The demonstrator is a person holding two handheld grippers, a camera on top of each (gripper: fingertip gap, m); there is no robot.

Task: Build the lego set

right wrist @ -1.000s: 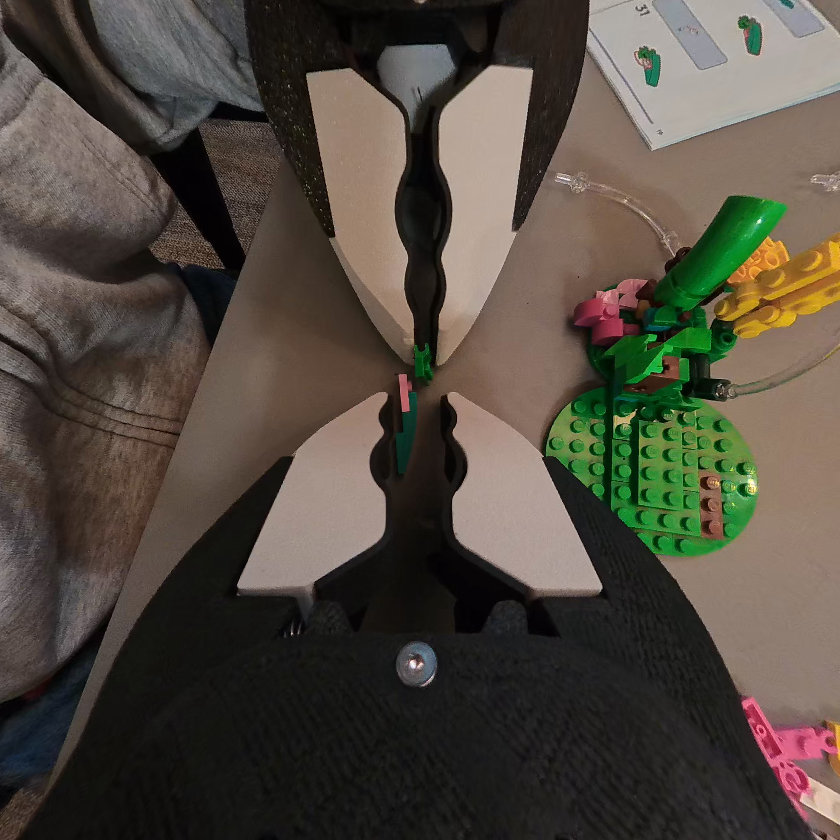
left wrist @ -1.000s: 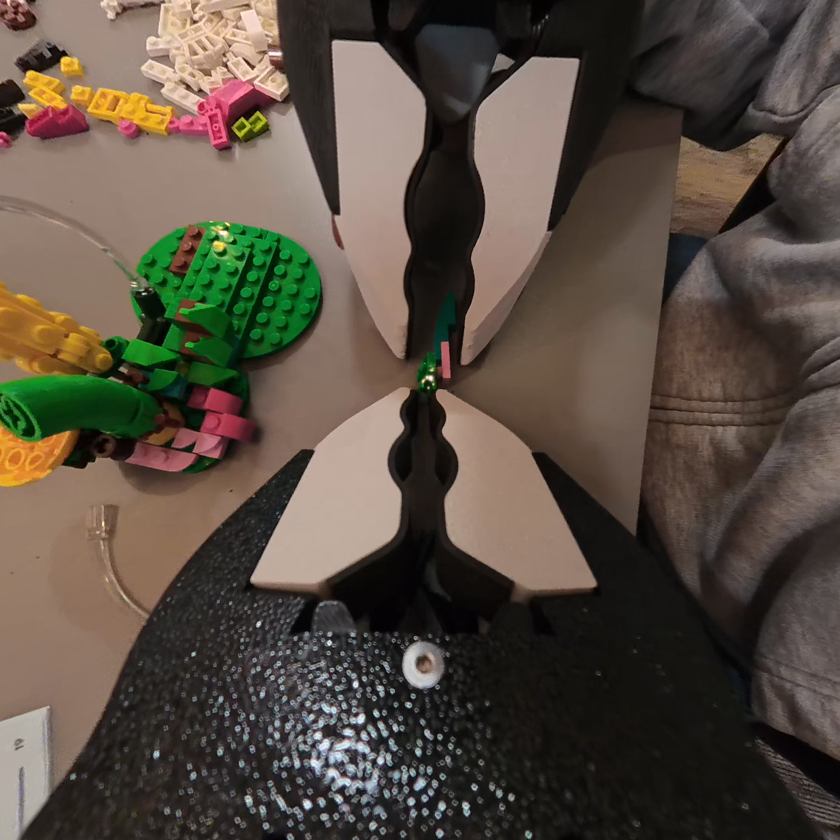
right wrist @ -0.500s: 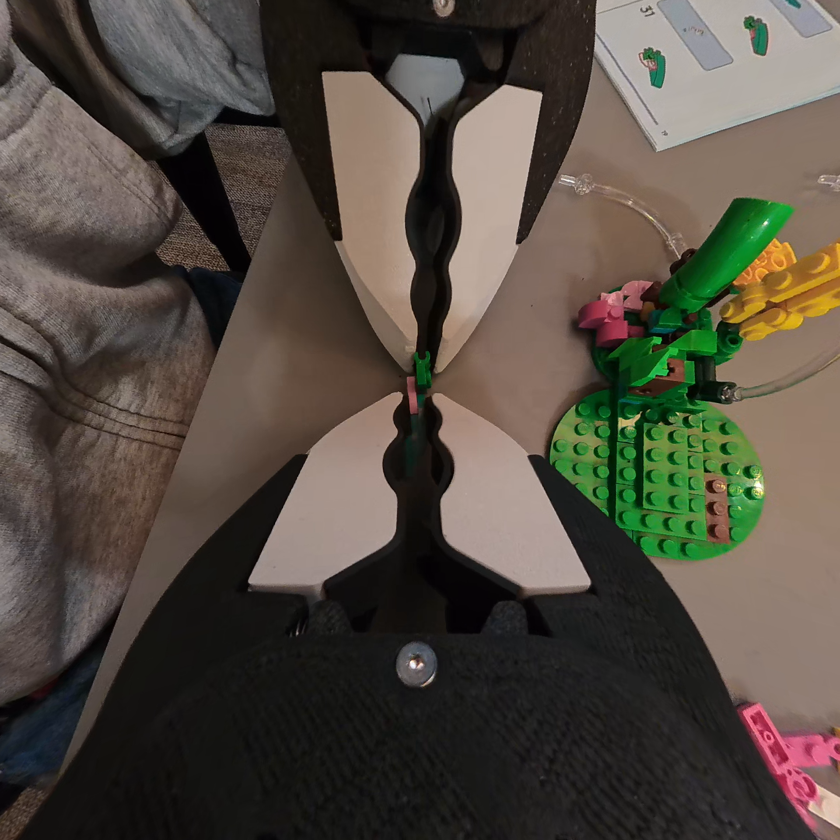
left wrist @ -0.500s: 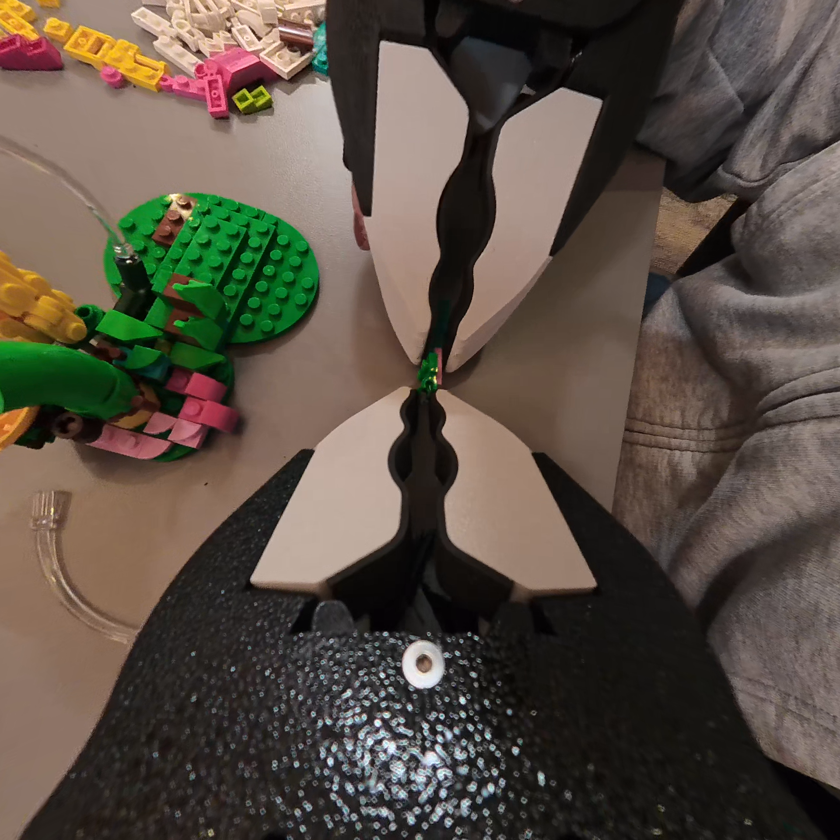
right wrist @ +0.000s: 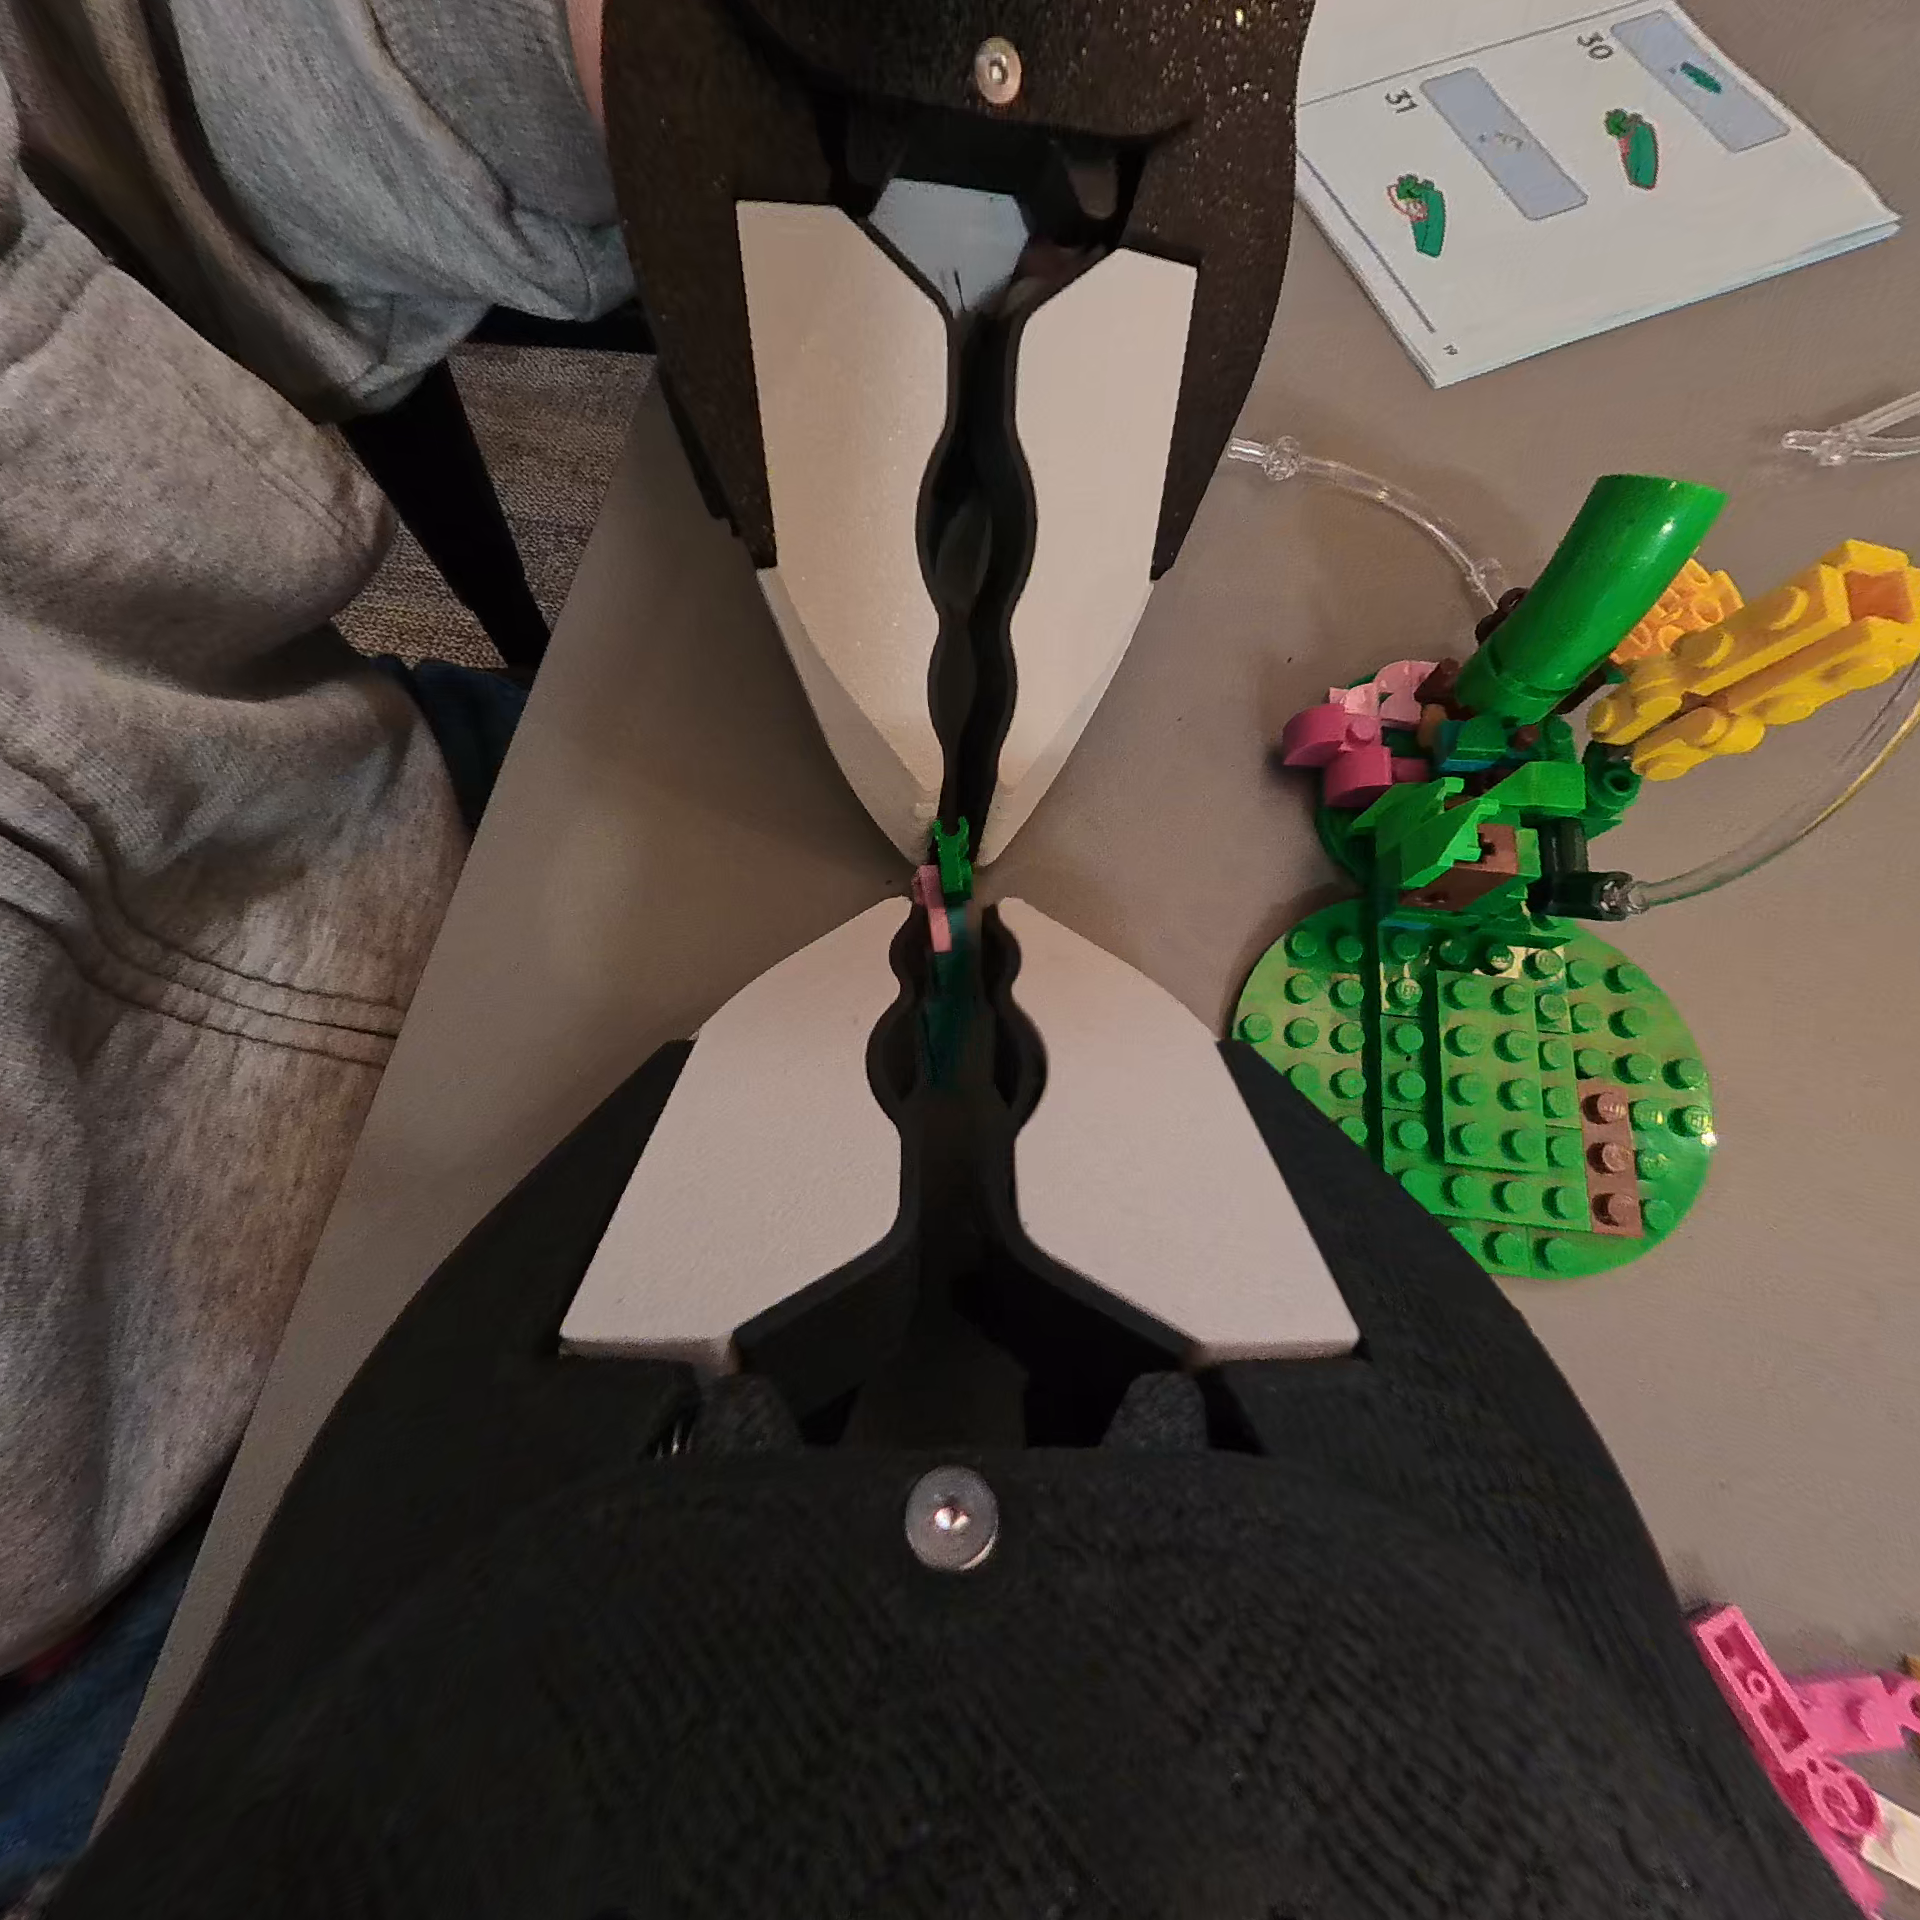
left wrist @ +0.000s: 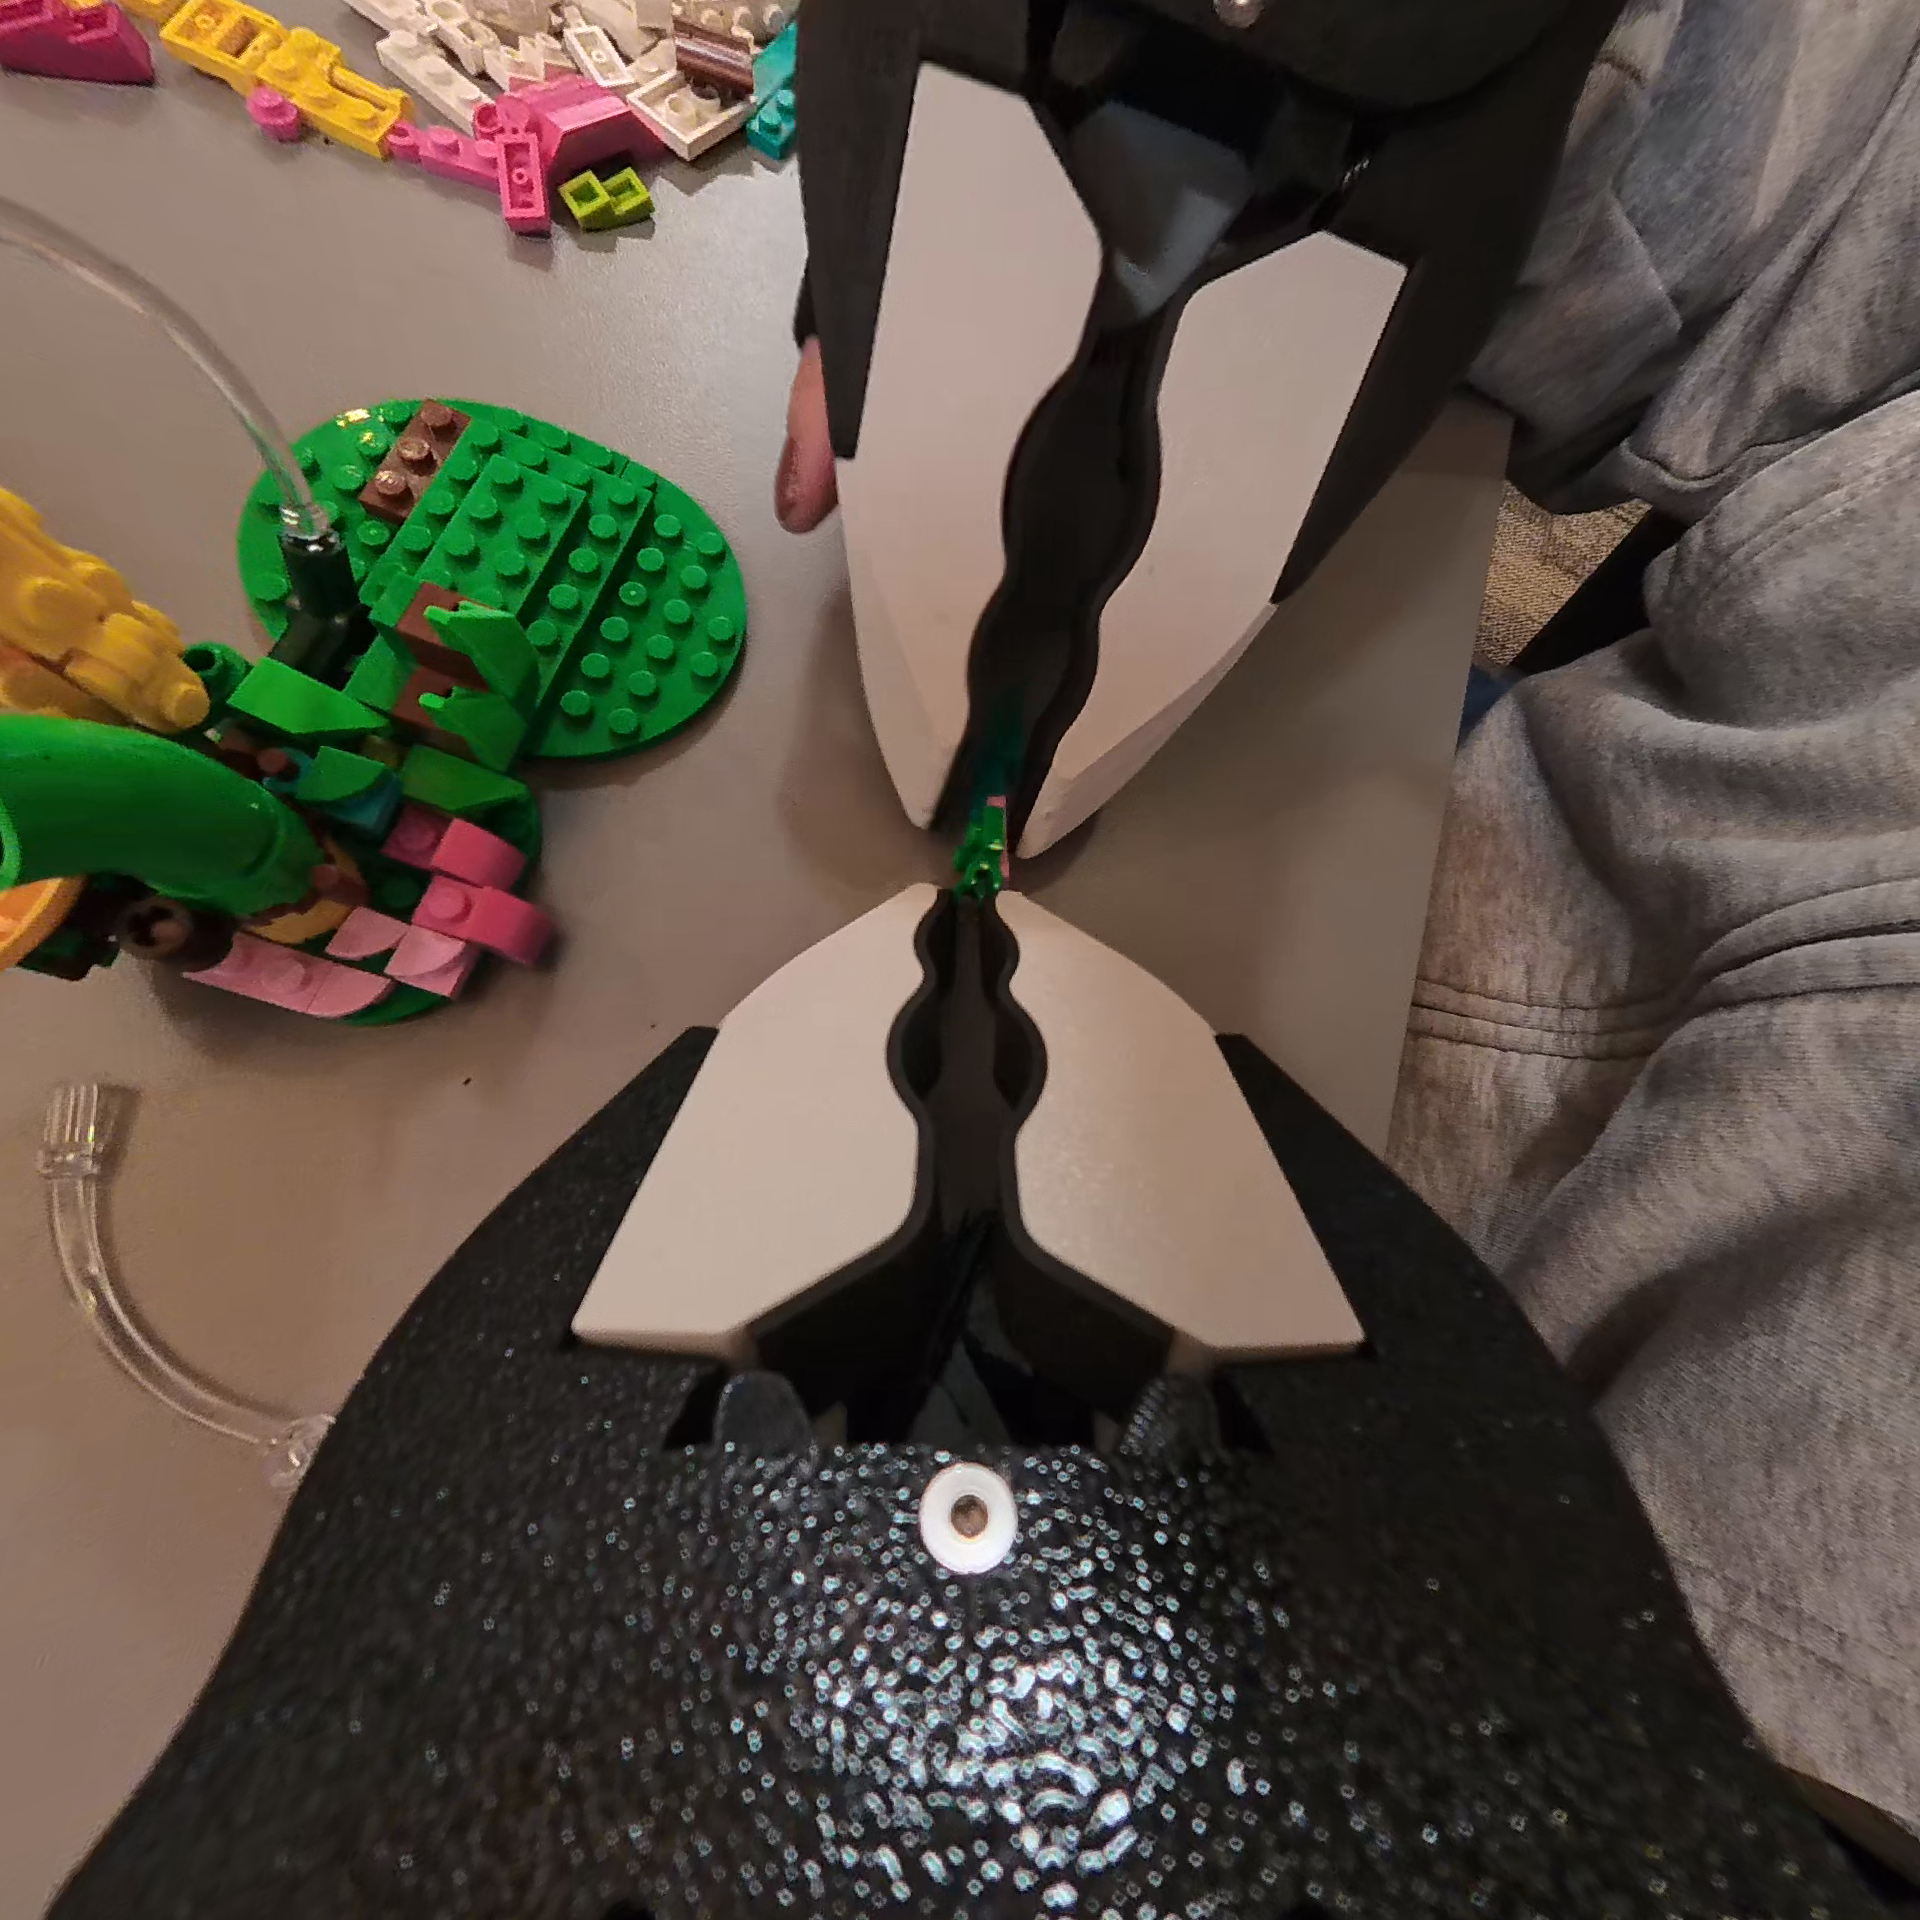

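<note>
My left gripper (left wrist: 971, 906) is shut on a small bright green clip piece (left wrist: 980, 862). My right gripper (left wrist: 982, 826) faces it tip to tip above the grey table (left wrist: 665, 312). In the right wrist view, a dark teal leaf piece (right wrist: 948, 1023) with a pink plate (right wrist: 935, 920) stands between the pads of my right gripper (right wrist: 948, 914). Its left side lies against one pad and a thin gap shows at the other, so the jaws are slightly open. The green clip (right wrist: 951, 857) at the tips of the left gripper (right wrist: 954, 821) touches the front end of the teal and pink piece.
A brick model on a round green base (left wrist: 582, 582) with a green tube and yellow parts stands on the table beside the grippers (right wrist: 1475, 1081). Loose bricks (left wrist: 582, 73), a clear tube (left wrist: 125, 1330), a booklet (right wrist: 1579, 177) and a person in a grey sweater (left wrist: 1683, 935) at the table edge surround them. My two grippers' fingertips are within a few centimetres of each other.
The right gripper's open jaws closed on the teal and pink piece, which met the green clip, and they have now eased apart. The left gripper stayed shut on the clip.
</note>
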